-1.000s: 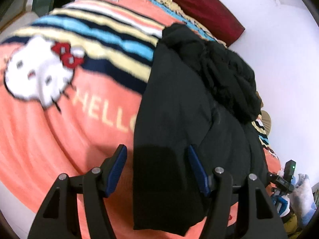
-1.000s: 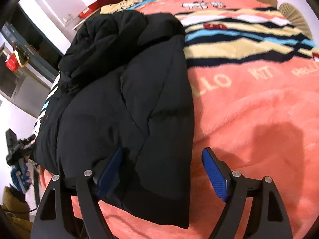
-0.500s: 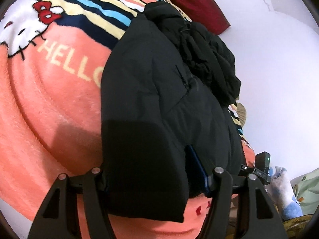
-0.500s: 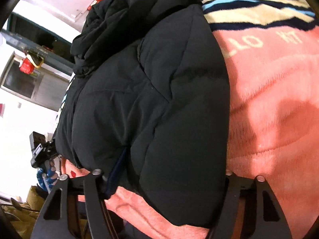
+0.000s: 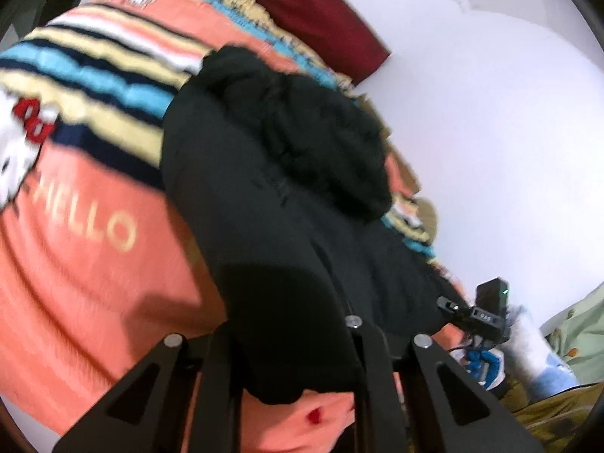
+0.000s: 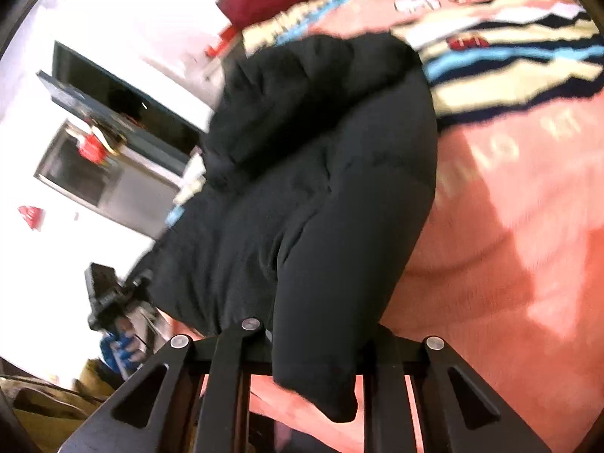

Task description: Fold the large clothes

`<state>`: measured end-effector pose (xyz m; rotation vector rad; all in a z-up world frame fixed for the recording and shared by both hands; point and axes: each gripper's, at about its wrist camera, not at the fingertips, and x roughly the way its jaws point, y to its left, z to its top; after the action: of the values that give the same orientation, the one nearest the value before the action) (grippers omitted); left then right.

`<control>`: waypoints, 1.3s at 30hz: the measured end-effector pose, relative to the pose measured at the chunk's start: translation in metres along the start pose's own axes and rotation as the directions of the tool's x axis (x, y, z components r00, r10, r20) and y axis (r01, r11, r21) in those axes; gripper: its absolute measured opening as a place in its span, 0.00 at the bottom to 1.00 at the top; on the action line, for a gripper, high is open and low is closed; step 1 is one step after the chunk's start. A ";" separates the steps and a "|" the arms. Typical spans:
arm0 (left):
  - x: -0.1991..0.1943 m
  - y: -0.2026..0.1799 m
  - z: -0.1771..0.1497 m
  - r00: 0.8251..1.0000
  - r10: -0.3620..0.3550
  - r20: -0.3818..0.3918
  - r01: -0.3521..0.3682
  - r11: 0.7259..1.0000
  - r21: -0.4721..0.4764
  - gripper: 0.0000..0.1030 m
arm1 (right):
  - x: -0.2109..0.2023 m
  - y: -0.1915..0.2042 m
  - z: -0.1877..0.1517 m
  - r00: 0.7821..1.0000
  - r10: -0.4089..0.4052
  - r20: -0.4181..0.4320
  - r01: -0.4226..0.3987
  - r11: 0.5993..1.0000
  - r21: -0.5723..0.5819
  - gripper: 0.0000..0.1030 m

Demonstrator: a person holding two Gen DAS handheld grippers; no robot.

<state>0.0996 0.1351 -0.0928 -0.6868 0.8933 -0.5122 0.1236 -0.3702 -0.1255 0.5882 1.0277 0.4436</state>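
A black puffy jacket [image 5: 264,188] lies lengthwise on a bed with an orange striped Hello Kitty blanket [image 5: 83,249]. Its hood end is bunched at the far end. My left gripper [image 5: 290,339] is shut on the jacket's near hem, which bulges over and hides the pads. In the right wrist view the same jacket [image 6: 324,196] shows, and my right gripper [image 6: 321,343] is shut on the other near corner of the hem. Both corners are lifted off the blanket [image 6: 509,245].
A dark red pillow [image 5: 313,15] lies at the head of the bed by a white wall. A window and dark frame [image 6: 113,120] are at left in the right wrist view. The opposite gripper's handle and a blue-gloved hand [image 5: 487,347] show at the bed's near edge.
Both grippers went from open around the jacket hem to shut on it. They have lifted the near hem, and both views have tilted and blurred with motion.
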 end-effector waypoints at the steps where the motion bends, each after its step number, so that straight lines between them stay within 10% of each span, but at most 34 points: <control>1: -0.006 -0.003 0.006 0.999 -0.028 0.023 0.028 1.000 -0.004 0.13 | -0.005 0.003 0.006 1.000 0.021 0.024 -0.021 1.000 0.006 0.16; 8: -0.019 -0.027 0.085 0.947 -0.267 0.181 0.276 0.961 -0.029 0.13 | -0.037 0.016 0.073 0.970 0.164 0.181 -0.178 0.982 0.063 0.16; 13: 0.008 -0.028 0.152 0.924 -0.298 0.238 0.332 0.935 -0.120 0.13 | -0.029 0.006 0.135 0.945 0.223 0.240 -0.268 0.948 0.172 0.18; 30: 0.240 0.029 0.348 0.976 0.135 0.169 -0.113 0.985 -0.134 0.22 | 0.148 -0.044 0.352 0.942 -0.201 0.269 0.127 0.955 0.268 0.21; 39: 0.289 0.082 0.357 0.990 0.053 0.127 -0.025 0.978 -0.207 0.25 | 0.208 -0.074 0.371 0.950 -0.200 0.241 0.140 0.959 0.246 0.25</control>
<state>0.5624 0.1155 -0.1470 -0.8794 0.8398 -0.3372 0.5524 -0.3929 -0.1668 0.7336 0.8689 0.0898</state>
